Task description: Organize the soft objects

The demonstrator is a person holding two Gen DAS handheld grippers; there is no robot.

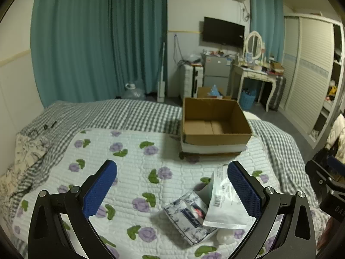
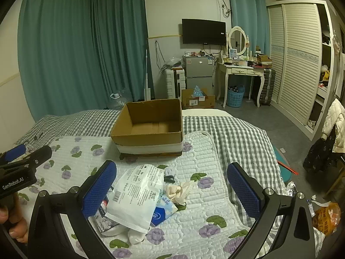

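A bedroom with teal curtains, a wall television and a dressing table; in front lies a bed under a white quilt (image 2: 207,198) printed with purple flowers. At twelve o'clock on the quilt stands an open, empty cardboard box (image 2: 148,127). At about six o'clock lies a small heap of soft things: a white plastic pouch (image 2: 138,196) on top, a floral tissue pack (image 1: 189,220) half under it, a blue-and-white packet (image 2: 161,211), a cream cloth (image 2: 179,191) and something white, perhaps socks, at the near edge. All of these look light and limp; the pouch is probably slippery and would sag, so a hold across its middle seems safest. The left gripper (image 1: 172,185) and the right gripper (image 2: 171,185) both hover above the quilt with jaws wide apart, holding nothing. In the right wrist view the left gripper appears at nine o'clock, held in a person's hand (image 2: 13,222). Nothing blocks the way to the box, though the overlapping items may drag one another.
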